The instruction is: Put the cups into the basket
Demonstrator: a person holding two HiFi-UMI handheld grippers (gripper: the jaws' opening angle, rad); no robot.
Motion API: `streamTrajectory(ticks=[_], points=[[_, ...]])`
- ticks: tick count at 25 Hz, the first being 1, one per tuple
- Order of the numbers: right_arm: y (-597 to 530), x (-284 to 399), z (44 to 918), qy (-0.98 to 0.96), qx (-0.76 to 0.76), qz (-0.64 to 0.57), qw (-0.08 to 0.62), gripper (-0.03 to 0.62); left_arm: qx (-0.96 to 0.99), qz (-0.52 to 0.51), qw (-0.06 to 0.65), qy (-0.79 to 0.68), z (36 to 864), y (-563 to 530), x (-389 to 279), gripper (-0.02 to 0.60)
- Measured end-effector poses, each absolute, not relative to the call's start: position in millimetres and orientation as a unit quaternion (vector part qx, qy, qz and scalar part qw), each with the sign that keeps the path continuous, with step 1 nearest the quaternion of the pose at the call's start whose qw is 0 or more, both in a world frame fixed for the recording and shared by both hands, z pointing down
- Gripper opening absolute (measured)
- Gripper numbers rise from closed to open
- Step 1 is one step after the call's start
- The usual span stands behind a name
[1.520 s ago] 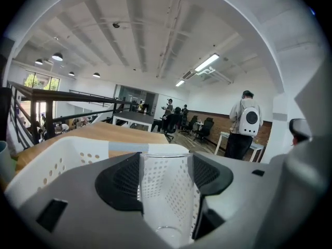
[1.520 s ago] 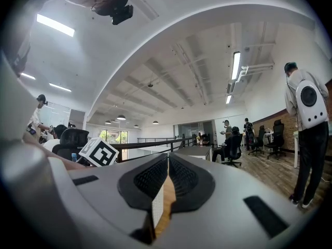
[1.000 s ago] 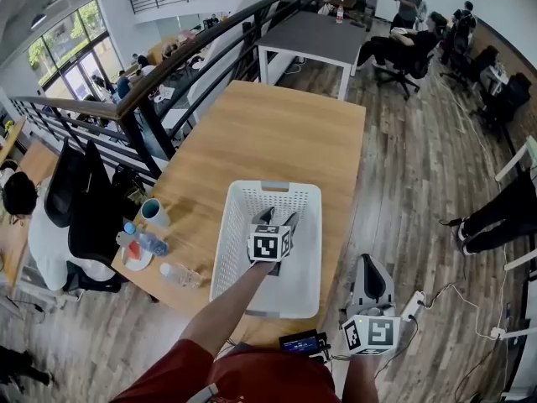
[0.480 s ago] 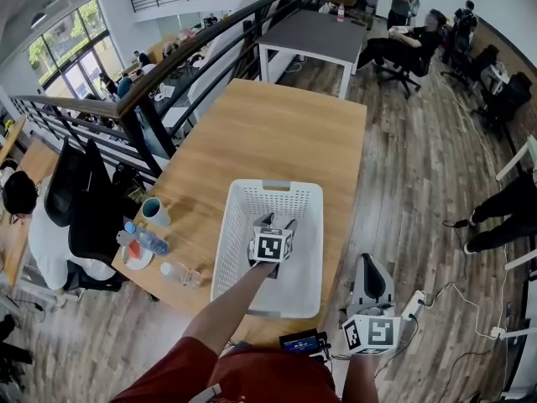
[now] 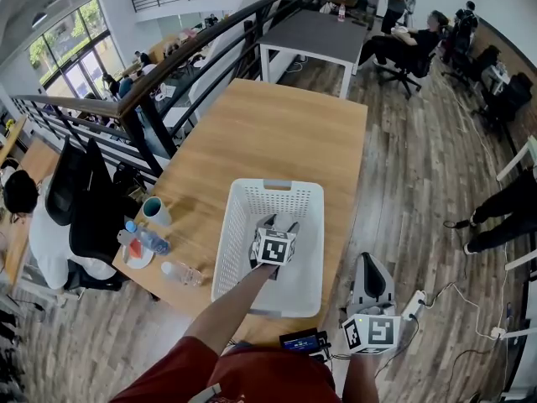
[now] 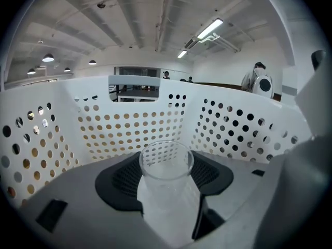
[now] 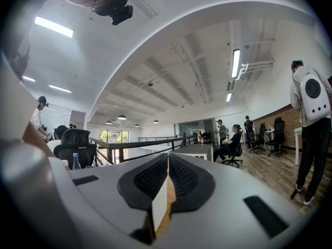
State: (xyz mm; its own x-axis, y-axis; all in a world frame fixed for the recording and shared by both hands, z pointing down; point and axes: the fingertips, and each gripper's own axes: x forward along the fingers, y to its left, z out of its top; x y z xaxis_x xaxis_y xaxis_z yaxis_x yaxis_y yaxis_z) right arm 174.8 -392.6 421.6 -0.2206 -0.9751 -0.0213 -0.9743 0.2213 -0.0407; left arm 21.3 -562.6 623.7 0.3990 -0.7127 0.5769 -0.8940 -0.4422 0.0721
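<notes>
Gripping a clear cup (image 6: pixel 167 191) in my left gripper (image 5: pixel 279 223), I hold it inside the white basket (image 5: pixel 243 198); my right gripper (image 7: pixel 167 178) has its jaws pressed together, empty.

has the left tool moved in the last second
No. The left tool sits at about the same spot inside the white basket, shut on the clear cup.

The left hand-held gripper (image 5: pixel 279 223) hides the clear cup (image 6: pixel 167 185) from the head view, and its own view crops the cup's base.
</notes>
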Motion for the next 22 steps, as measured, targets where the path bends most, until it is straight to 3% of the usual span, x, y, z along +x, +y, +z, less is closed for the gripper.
streamTrajectory(ticks=[22], points=[[-389.2,178.1,418.9,0.775,-0.632,-0.01,0.025,0.012,0.81,0.248,0.199,-0.493,625.7,-558.4,21.3,0.316]])
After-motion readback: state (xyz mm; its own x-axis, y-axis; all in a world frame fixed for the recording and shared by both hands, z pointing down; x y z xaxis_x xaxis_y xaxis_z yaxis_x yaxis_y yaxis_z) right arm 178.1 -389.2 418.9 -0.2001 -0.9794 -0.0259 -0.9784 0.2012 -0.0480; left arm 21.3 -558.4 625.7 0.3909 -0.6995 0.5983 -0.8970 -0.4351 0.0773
